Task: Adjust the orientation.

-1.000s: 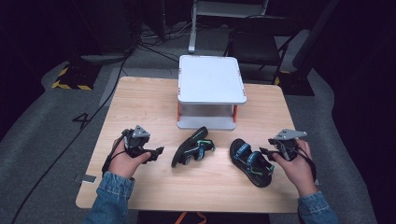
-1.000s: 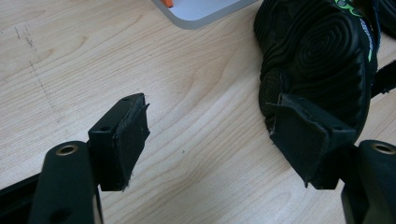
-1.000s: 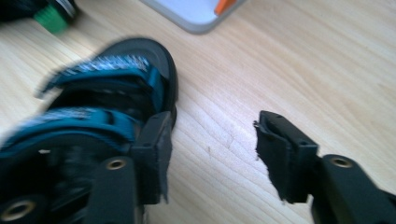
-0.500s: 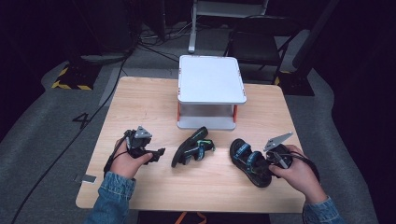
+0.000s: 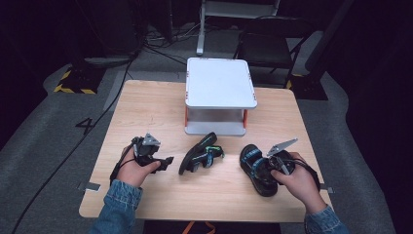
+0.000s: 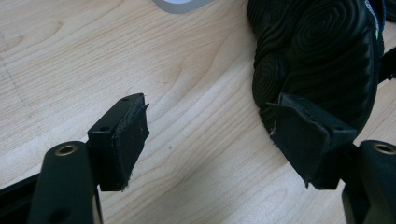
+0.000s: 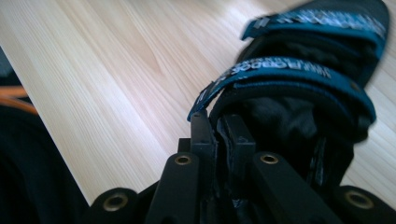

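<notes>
Two black sandals with teal straps lie on the wooden table (image 5: 146, 112). The left sandal (image 5: 202, 157) lies tipped on its side, its treaded sole (image 6: 322, 56) facing my left gripper (image 5: 168, 161). That gripper (image 6: 210, 121) rests open on the table, its right pad just at the sole's edge, with bare wood between the jaws. The right sandal (image 5: 255, 168) lies sole down. My right gripper (image 5: 267, 165) has just been closing and now stands shut (image 7: 219, 126) on the edge of this sandal (image 7: 299, 79), under its rear strap.
A white two-level stand (image 5: 220, 83) with orange legs sits at the back middle of the table, just behind the sandals. The table's near edge runs close under both hands. A dark chair and cables are on the floor beyond the table.
My right gripper has moved left onto the right sandal and its jaws have come together on the sandal's edge. The left hand and both sandals have stayed in place.
</notes>
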`<state>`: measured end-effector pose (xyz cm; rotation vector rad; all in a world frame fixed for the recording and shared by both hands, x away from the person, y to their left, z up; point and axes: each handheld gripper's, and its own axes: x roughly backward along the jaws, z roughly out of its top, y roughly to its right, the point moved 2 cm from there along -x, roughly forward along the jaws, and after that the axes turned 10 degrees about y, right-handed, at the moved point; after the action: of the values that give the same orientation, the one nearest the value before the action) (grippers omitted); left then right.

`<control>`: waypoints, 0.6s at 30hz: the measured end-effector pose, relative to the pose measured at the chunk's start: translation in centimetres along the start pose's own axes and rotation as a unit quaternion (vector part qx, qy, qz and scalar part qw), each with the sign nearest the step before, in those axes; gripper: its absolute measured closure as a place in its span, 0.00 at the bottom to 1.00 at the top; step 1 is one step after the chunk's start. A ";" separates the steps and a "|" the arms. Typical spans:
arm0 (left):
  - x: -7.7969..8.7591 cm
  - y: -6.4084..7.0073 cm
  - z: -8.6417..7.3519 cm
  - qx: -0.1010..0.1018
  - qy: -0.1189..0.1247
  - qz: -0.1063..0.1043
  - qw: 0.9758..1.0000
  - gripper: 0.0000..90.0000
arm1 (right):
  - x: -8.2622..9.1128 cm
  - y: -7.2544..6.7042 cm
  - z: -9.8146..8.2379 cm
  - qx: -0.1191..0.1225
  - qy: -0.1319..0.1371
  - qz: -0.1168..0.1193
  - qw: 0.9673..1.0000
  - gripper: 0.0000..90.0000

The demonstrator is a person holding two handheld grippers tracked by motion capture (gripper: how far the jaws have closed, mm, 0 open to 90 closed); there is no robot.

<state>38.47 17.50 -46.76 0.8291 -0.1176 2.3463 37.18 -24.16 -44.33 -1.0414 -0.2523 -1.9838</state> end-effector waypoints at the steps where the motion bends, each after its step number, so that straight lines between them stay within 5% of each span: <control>1: 0.1 0.0 0.0 0.001 0.002 0.001 1.000 0.30 | -0.4 -0.3 0.2 -0.002 0.006 -0.001 1.000 0.94; 5: 0.4 -0.4 -0.2 0.004 0.004 0.004 1.000 0.30 | -1.7 -1.6 0.8 0.003 0.024 -0.013 1.000 0.94; 9: 0.4 -0.5 -0.3 0.012 0.005 0.006 1.000 0.30 | -3.2 -3.7 1.7 -0.014 0.046 0.021 0.999 0.95; 18: 0.2 -0.4 -0.2 0.007 0.004 0.002 1.000 0.30 | -3.9 -5.3 2.0 -0.008 0.056 0.015 0.998 0.96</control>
<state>38.53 18.02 -46.82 0.8277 -0.0992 2.3555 35.42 -17.55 -44.94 -0.9339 -0.1592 -2.0124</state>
